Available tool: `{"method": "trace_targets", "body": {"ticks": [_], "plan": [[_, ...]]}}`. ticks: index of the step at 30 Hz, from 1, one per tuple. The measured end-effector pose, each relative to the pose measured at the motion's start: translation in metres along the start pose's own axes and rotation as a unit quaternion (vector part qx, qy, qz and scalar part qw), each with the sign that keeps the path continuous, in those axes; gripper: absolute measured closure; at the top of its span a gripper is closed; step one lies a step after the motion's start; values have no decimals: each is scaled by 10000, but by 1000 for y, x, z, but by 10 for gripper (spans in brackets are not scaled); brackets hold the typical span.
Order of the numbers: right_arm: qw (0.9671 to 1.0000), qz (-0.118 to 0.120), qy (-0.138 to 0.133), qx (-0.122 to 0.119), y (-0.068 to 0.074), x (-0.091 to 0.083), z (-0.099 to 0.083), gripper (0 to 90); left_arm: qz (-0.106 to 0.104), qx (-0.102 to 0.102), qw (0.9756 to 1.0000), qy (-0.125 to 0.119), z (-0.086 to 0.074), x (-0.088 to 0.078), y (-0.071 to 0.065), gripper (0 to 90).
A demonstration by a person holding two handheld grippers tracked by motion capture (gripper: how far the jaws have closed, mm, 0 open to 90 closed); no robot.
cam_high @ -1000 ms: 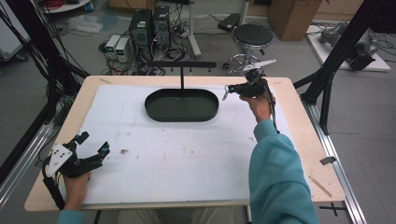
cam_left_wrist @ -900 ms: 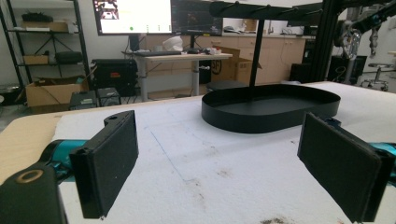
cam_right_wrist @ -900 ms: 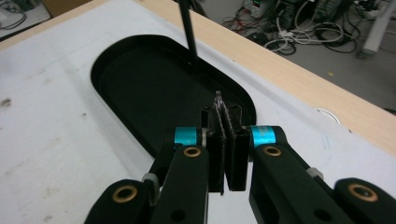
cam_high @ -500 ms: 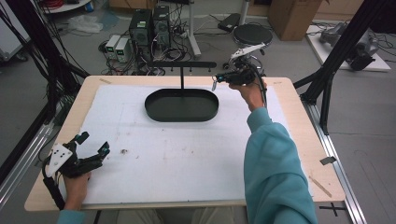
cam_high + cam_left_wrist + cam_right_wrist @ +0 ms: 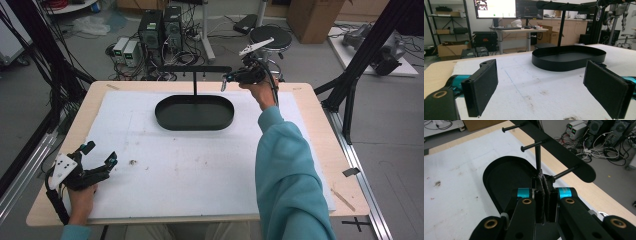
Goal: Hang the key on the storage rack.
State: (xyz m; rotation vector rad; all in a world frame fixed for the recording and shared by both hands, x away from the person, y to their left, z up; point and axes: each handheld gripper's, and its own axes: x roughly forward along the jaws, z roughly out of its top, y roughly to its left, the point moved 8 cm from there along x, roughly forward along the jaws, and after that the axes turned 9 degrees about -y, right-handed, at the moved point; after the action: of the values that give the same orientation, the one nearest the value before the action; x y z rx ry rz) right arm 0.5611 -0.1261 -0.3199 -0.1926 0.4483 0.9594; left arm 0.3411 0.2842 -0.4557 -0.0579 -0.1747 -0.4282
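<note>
Desk (image 5: 310,125): white mat, black oval tray (image 5: 194,112) with peg rack (image 5: 564,150) at the far edge.
Right claw (image 5: 223,81): clenched, apparently pinching 1 small thin item, raised beside a rack peg; likely hanging step, needing alignment with that peg.
Left claw (image 5: 100,156): released, resting at the near-left corner.

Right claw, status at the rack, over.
Right claw shut on small silvery piece at rack bar's right end. Left claw open, low at near-left corner. Tray empty, nothing blocking.
</note>
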Motion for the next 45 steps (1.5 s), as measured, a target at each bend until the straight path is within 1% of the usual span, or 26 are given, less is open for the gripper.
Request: {"method": "trace_targets", "body": {"ticks": [2, 3, 9, 14, 17, 20, 21, 22, 23, 27, 29, 32, 33, 34, 35, 36, 39, 40, 41, 42, 43, 44, 45], "plan": [[10000, -21, -4, 6, -2, 1, -1, 894, 2, 9, 10000, -4, 0, 0, 0, 127], [10000, -34, 13, 82, -3, 1, -2, 894, 3, -2, 10000, 4, 0, 0, 0, 128], [10000, -45, 7, 65, -6, 4, -4, 894, 4, -5, 10000, 6, 0, 0, 0, 128], [9999, -62, -11, 123, -7, 6, -4, 894, 4, -2, 10000, 8, 0, 0, 0, 127], [9999, -70, -43, 88, -9, 7, -3, 894, 4, -4, 10000, 11, 0, 0, 0, 127], [9999, -85, -28, 121, -9, 7, -4, 894, 3, -11, 10000, 1, 0, 0, 0, 127], [9999, -94, -64, 83, -10, 7, -4, 894, 5, -11, 10000, 5, 0, 0, 0, 127], [9998, -125, -41, 150, -10, 7, -4, 894, 6, -5, 10000, 7, 0, 0, 0, 128], [9998, -145, -97, 85, -12, 8, -4, 894, 6, -6, 10000, 6, 0, 0, 0, 127], [9997, -196, -83, 108, -12, 8, -4, 893, 5, -10, 10000, 7, 0, 0, 0, 127], [9997, -217, -150, 21, -15, 10, -3, 893, 6, -12, 10000, 5, 0, 0, 0, 127], [9995, -264, -166, 57, -15, 10, -3, 893, 7, -10, 10000, 3, 0, 0, 0, 128], [9992, -315, -249, -42, -18, 11, -2, 892, 5, -9, 10000, 7, 0, 0, 0, 127], [9992, -315, -249, -42, -18, 11, -2, 892, 6, -9, 10000, 4, 0, 0, 0, 127], [9992, -327, -228, 28, -18, 11, -4, 889, 7, -11, 10000, 5, 0, 0, 0, 127], [9990, -343, -286, -35, -20, 12, -3, 885, 6, -11, 10000, 5, 0, 0, 0, 128], [9986, -391, -330, -90, -22, 13, -3, 878, 4, 3, 10000, 17, 0, 0, 0, 127], [9986, -406, -328, -96, -22, 13, -3, 861, 3, 8, 10000, 15, 0, 0, 0, 128], [9973, -582, -420, -133, -24, 12, -1, 753, 1, 11, 10000, 4, 0, 0, 0, 127], [9973, -582, -420, -133, -24, 12, -1, 753, 5, 2, 10000, 6, 0, 0, 0, 127], [9962, -700, -512, -88, -26, 10, 1, 634, 0, 0, 10000, 4, 0, 0, 0, 127], [9962, -700, -512, -88, -26, 10, 1, 634, 2, 0, 10000, 5, 0, 0, 0, 127], [9958, -728, -547, -6, -26, 9, 1, 555, 5, 1, 10000, 6, 0, 0, 0, 128]]}}
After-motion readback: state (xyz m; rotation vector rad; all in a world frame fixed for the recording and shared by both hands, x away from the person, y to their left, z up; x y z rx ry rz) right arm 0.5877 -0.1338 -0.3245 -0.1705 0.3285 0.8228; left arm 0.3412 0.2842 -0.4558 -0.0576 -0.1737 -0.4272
